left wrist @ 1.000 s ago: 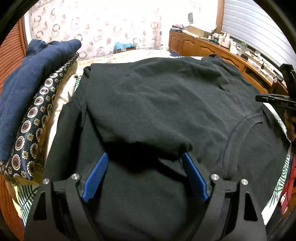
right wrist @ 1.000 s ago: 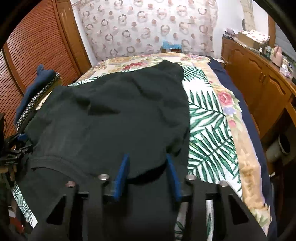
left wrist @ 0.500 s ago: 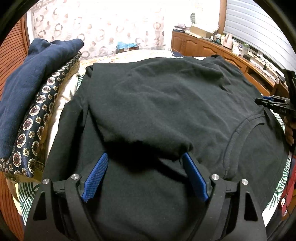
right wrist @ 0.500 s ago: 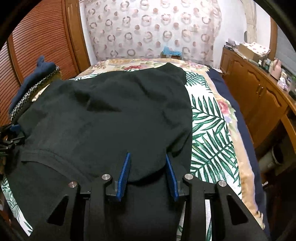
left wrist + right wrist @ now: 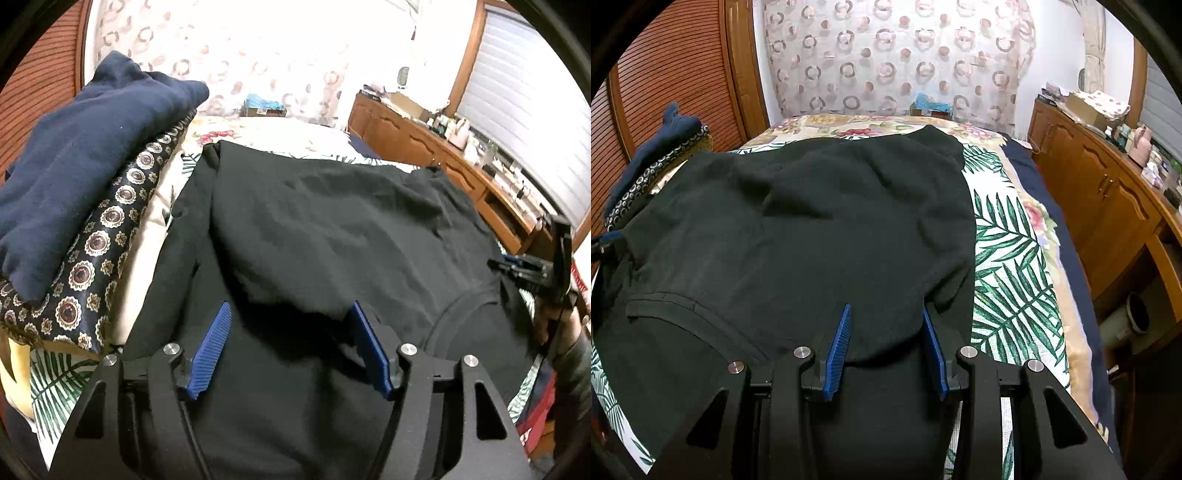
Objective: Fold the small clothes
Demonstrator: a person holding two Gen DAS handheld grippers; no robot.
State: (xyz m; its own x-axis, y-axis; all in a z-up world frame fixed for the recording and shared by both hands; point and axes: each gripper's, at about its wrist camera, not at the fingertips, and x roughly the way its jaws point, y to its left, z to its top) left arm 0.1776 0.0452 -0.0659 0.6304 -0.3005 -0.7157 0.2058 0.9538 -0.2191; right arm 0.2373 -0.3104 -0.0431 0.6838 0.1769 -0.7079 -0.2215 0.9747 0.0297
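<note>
Garment: black T-shirt, partly folded on the floral bedspread.
Left gripper: jaws apart.
Right gripper: jaws apart.
Risk: fold likely slumps unevenly, since neither gripper clamps the cloth.

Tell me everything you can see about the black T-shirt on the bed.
The black T-shirt, of soft matte knit, lies spread on the leaf-print bedspread, wrinkled, with its ribbed round collar showing. Both side parts are folded inward over the body. The left gripper and right gripper stand open at these folded edges. Its left side lies beside the stacked clothes.
</note>
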